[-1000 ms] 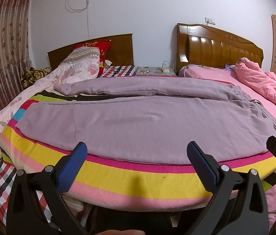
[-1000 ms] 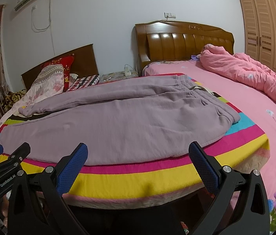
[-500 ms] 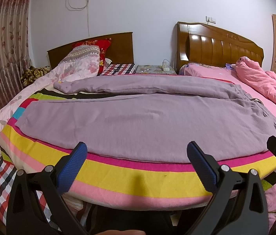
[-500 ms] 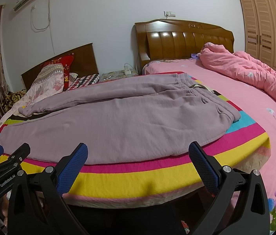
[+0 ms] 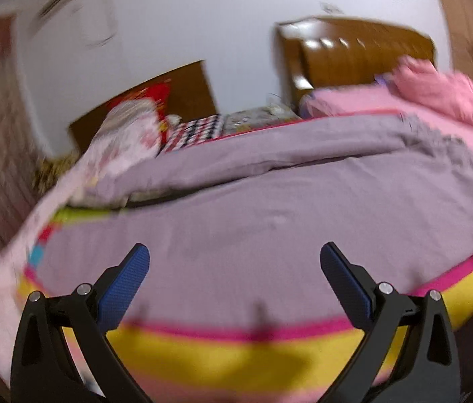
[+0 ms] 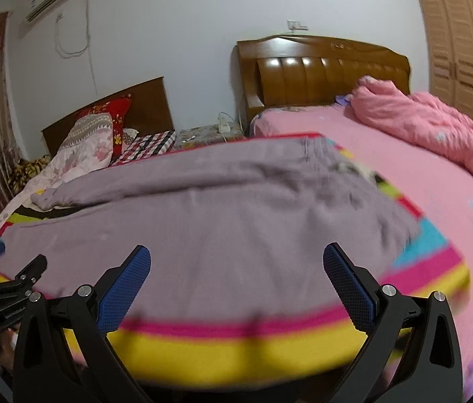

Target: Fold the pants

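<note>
1. Your left gripper (image 5: 234, 262) has its jaws spread wide with nothing between them; it hangs over the near edge of the striped blanket (image 5: 236, 356), above the cloth.
2. Your right gripper (image 6: 236, 263) is likewise wide apart and holds nothing, over the same near edge, towards the blanket's right corner.
3. The pants (image 6: 202, 221) lie flat across the striped blanket, waistband towards its right edge, leg ends towards its left edge. The far leg lies apart from the near leg, with a dark gap between them at the left.
4. The striped blanket carries only the pants; it spreads over the bed (image 6: 437, 201).
5. A pink quilt (image 6: 431, 127) is heaped at the bed's far right corner, well apart from the pants.
6. The left view is blurred; fine detail there cannot be told.
</note>
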The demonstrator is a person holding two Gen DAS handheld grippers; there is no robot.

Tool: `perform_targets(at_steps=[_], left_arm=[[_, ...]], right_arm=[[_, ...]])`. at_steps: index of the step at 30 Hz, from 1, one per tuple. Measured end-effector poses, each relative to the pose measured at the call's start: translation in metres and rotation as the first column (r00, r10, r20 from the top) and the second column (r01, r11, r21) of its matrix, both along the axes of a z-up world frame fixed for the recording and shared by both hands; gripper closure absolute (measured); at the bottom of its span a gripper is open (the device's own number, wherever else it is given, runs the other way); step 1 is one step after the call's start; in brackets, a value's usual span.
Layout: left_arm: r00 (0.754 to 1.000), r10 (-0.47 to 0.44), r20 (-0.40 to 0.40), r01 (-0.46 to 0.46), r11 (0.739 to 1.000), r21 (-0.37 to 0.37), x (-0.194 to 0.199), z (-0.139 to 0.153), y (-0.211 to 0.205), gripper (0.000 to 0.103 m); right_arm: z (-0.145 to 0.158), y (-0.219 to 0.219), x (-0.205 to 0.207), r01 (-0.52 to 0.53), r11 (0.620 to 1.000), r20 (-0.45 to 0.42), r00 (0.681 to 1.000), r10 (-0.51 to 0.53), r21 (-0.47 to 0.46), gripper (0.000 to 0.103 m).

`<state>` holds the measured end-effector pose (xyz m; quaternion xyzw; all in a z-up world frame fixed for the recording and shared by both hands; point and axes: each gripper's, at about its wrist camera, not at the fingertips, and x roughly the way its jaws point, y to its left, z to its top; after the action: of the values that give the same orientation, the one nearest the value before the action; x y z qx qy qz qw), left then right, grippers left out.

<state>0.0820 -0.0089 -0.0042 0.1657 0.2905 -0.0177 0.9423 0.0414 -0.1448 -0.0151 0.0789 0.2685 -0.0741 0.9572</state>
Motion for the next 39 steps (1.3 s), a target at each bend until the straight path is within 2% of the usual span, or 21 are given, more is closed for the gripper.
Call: perform_targets(at_steps=[2,4,6,8,10,11,12,14,16,19,20,22,24,26,28,29,31,32,33,35,39], left_arm=[[1.000,0.005,-0.014,-0.004,0.996,0.084,0.030,0.007,-0.005,0.001],[0.999,-0.003,0.052,-0.007,0.982,0.187,0.066,0.021,-0.011,0.001],[0.993,-0.020,0.119,-0.016,0.955,0.296,0.106,0.033,-0.018,0.001],[0.991,-0.096,0.098,0.060,0.948,0.314,0.143,0.040,-0.022,0.001],[0.981,-0.170,0.098,0.144,0.962,0.231,0.176,0.047,-0.022,0.001],[0.970,-0.216,0.108,0.193,0.962,0.193,0.188,0.050,-0.022,0.001],[0.952,-0.291,0.098,0.276,0.950,0.146,0.208,0.049,-0.021,0.001],[0.927,-0.371,-0.048,0.373,0.928,0.028,0.255,0.038,-0.020,0.001],[0.911,-0.383,-0.156,0.376,0.924,-0.071,0.296,0.026,-0.020,0.001],[0.893,-0.409,-0.186,0.368,0.903,-0.221,0.348,0.011,-0.013,0.001],[0.890,-0.416,-0.188,0.372,0.900,-0.230,0.360,0.004,-0.012,0.001],[0.875,-0.435,-0.214,0.400,0.897,-0.188,0.386,-0.014,-0.019,0.002],[0.835,-0.476,-0.277,0.451,0.879,-0.151,0.411,-0.032,-0.032,0.002],[0.795,-0.507,-0.333,0.482,0.862,-0.161,0.429,-0.042,-0.043,0.002],[0.741,-0.547,-0.391,0.508,0.836,-0.207,0.449,-0.055,-0.049,0.002],[0.725,-0.558,-0.403,0.517,0.828,-0.216,0.454,-0.059,-0.050,0.002],[0.677,-0.585,-0.446,0.542,0.807,-0.235,0.468,-0.069,-0.056,0.002],[0.662,-0.592,-0.460,0.547,0.801,-0.244,0.471,-0.072,-0.057,0.002],[0.656,-0.596,-0.463,0.548,0.798,-0.250,0.475,-0.073,-0.058,0.002],[0.650,-0.601,-0.466,0.549,0.795,-0.260,0.480,-0.073,-0.061,0.002],[0.618,-0.616,-0.488,0.539,0.784,-0.307,0.487,-0.073,-0.061,0.002]], right_arm=[[0.013,-0.040,0.039,-0.003,1.000,-0.007,1.000,0.003,0.007,0.004],[0.027,-0.078,0.074,-0.012,1.000,0.022,1.000,0.011,0.016,0.004],[0.040,-0.115,0.109,0.015,1.000,0.065,0.998,-0.015,0.001,0.004],[0.050,-0.153,0.152,0.010,0.999,0.091,0.996,-0.013,0.030,0.004],[0.048,-0.177,0.192,-0.042,0.998,0.069,0.997,0.038,0.045,0.004],[0.040,-0.189,0.223,-0.059,0.997,-0.004,0.998,0.060,0.052,0.004],[0.033,-0.195,0.242,-0.083,0.995,-0.067,0.994,0.087,0.060,0.004],[0.012,-0.205,0.296,-0.164,0.985,-0.237,0.956,0.173,0.056,0.004],[-0.001,-0.211,0.325,-0.189,0.981,-0.275,0.942,0.191,0.036,0.004],[-0.027,-0.217,0.370,-0.228,0.973,-0.349,0.910,0.223,0.025,0.004],[-0.032,-0.217,0.379,-0.247,0.969,-0.367,0.900,0.236,0.018,0.004],[-0.048,-0.211,0.400,-0.318,0.948,-0.407,0.869,0.280,-0.028,0.004],[-0.060,-0.208,0.412,-0.388,0.921,-0.436,0.834,0.340,-0.025,0.004],[-0.069,-0.212,0.425,-0.450,0.893,-0.467,0.786,0.404,0.016,0.004],[-0.084,-0.216,0.432,-0.488,0.870,-0.529,0.724,0.443,0.062,0.010],[-0.085,-0.218,0.430,-0.500,0.861,-0.513,0.717,0.471,0.092,0.016],[-0.077,-0.217,0.422,-0.524,0.843,-0.495,0.704,0.509,0.121,0.044],[-0.068,-0.214,0.413,-0.541,0.836,-0.490,0.708,0.509,0.086,0.065],[-0.061,-0.213,0.405,-0.552,0.832,-0.477,0.719,0.506,0.051,0.074],[-0.044,-0.210,0.382,-0.568,0.823,-0.437,0.740,0.511,0.000,0.079],[0.002,-0.193,0.312,-0.564,0.813,-0.317,0.805,0.501,-0.147,0.081]])
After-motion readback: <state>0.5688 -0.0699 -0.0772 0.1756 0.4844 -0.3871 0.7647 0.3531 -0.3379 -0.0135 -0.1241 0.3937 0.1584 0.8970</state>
